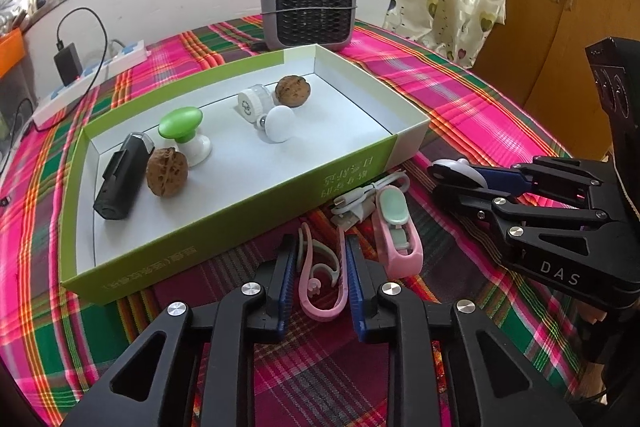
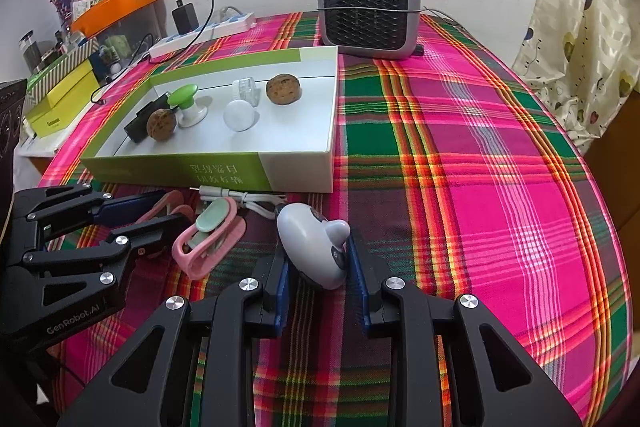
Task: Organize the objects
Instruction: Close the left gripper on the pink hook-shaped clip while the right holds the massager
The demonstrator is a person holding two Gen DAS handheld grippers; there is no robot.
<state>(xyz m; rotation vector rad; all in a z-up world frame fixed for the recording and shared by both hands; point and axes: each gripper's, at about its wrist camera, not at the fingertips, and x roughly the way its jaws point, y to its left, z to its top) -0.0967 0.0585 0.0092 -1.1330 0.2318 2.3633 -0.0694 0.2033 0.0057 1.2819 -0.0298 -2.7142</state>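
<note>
Beside box (image 1: 240,211), both grippers angled downward

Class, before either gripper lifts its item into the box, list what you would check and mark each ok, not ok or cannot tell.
1. Left gripper shut on the pink hook: ok, pads touch it.
2. Right gripper shut on the white gadget: ok.
3. Box has free floor: ok.
4. Cable clear of both grips: ok.
5. Pink clip clear of the hook: cannot tell.
</note>
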